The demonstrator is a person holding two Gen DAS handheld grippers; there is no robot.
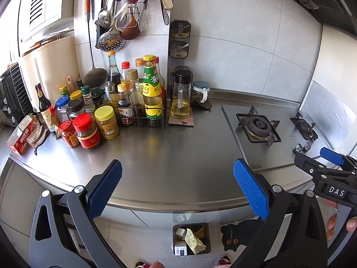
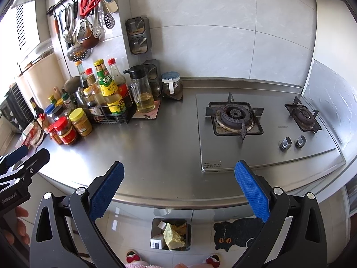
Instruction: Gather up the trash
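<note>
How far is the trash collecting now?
Looks nearly done. The bin on the floor already holds crumpled paper and a small box. Nothing is in hand: the left claw and right claw are both open. No loose trash shows on the counter's bare middle.

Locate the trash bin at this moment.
The trash bin sits on the floor below the counter edge, bottom centre in both wrist views, left of the black cat mat.

Countertop [image 1: 169, 151] brushed steel, semi-glossy; wall tiles [image 1: 234, 44] smooth, glossy; gripper pads [image 1: 104, 187] blue, rough-textured rubber.
</note>
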